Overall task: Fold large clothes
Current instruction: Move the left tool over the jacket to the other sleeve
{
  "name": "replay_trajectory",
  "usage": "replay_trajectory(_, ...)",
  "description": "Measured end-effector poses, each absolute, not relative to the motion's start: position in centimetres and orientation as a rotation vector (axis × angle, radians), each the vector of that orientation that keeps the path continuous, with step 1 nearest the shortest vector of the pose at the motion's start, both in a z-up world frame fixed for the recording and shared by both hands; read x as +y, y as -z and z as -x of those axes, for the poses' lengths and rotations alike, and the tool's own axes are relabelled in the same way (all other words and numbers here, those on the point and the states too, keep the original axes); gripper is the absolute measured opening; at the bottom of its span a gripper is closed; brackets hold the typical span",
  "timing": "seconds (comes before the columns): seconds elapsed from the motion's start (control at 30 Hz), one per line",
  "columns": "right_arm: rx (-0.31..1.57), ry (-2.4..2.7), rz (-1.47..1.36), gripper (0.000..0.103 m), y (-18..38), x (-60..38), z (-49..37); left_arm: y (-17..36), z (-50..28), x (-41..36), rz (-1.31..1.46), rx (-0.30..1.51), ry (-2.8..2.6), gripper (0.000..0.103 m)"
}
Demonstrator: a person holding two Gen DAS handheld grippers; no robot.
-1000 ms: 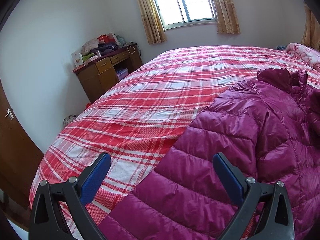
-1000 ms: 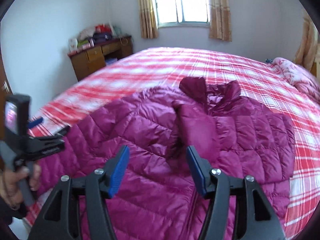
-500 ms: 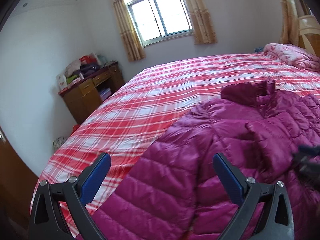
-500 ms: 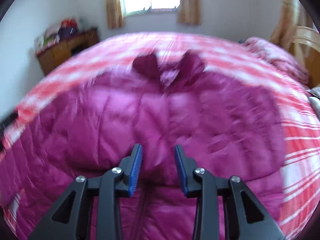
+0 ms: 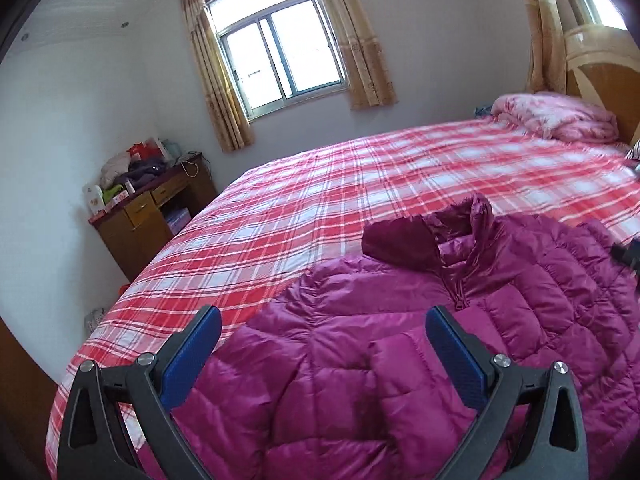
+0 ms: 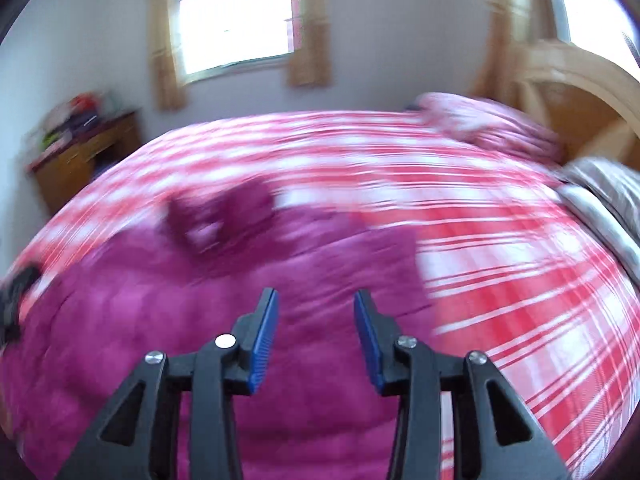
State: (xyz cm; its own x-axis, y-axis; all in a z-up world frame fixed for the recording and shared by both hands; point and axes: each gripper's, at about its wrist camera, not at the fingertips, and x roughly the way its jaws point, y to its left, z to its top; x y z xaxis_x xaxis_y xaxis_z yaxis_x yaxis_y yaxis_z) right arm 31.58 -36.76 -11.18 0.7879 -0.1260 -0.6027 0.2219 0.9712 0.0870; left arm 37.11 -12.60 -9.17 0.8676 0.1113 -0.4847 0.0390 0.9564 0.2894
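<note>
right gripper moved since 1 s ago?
Yes. The right gripper has swung right: the window stays upper centre, but the headboard is now in view.

A home bedroom: plaid-covered bed (image 5: pixel 360 184), wooden headboard (image 5: pixel 600 68), curtained window (image 5: pixel 280 48), cluttered desk (image 5: pixel 152 216).

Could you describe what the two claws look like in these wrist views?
Both match: the left claw and right claw have black triangular frames with cut-out openings, silver round screw heads, and two flat fingers faced with ribbed blue pads. No cables, markings or sleeves show.
</note>
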Motion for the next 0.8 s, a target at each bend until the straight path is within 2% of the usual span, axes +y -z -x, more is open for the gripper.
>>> replay_trajectory(0.23,0.766,0.165,-0.115,0.043,15.4,-38.0,-34.4,16.9,-41.6,-12.4,-0.354,0.725,-0.192,0.102)
replay_trajectory(0.43,0.844,0.125,-0.184,0.045,18.0,-39.1,-34.7,18.5,-42.0,-11.4,-0.336,0.768,-0.158,0.102)
replay_trajectory(0.47,0.85,0.113,-0.19,0.05,18.1,-39.2,-34.8,18.6,-42.1,-11.1,-0.322,0.78,-0.152,0.102)
replay_trajectory(0.53,0.852,0.08,-0.185,0.067,18.1,-38.9,-34.6,18.8,-42.5,-10.6,-0.297,0.793,-0.144,0.102)
replay_trajectory(0.57,0.869,0.017,-0.165,0.092,18.2,-38.2,-35.0,18.8,-42.5,-10.5,-0.288,0.795,-0.141,0.102)
replay_trajectory(0.6,0.895,-0.028,-0.127,0.103,18.3,-37.4,-35.2,18.8,-42.4,-10.4,-0.28,0.797,-0.14,0.102)
replay_trajectory(0.7,0.882,0.072,0.046,0.102,17.3,-35.4,-34.3,18.9,-42.4,-10.2,-0.257,0.802,-0.138,0.102)
replay_trajectory(0.8,0.814,0.108,0.065,0.102,15.8,-34.5,-32.5,19.2,-42.8,-9.9,-0.237,0.813,-0.129,0.102)
